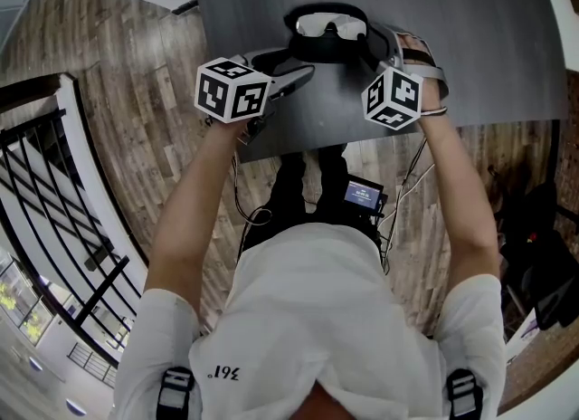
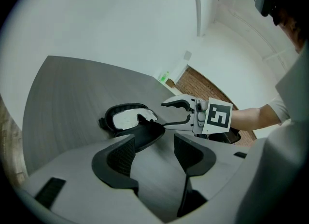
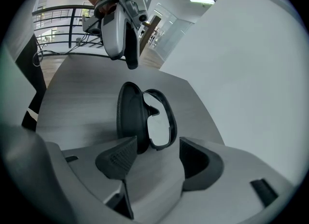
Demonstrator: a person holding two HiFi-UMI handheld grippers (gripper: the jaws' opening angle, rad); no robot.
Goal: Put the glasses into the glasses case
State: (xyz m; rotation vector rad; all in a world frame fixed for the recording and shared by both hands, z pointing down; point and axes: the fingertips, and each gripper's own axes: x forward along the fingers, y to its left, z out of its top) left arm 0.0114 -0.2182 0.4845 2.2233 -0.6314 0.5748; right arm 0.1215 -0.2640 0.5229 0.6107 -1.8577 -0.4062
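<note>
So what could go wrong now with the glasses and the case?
1. Neither hand-held gripper holds anything: the left and the right both have their jaws apart. A push on the open case could make it slide on the table.
2. The glasses seem to sit high in the case. Shutting the lid might pinch them or scratch a lens.

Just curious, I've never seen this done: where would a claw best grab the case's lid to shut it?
Probably the thin free rim of the lid, from the person's side: it stands tilted up beside the glasses, so that edge is bare, while the glasses block the far side.
</note>
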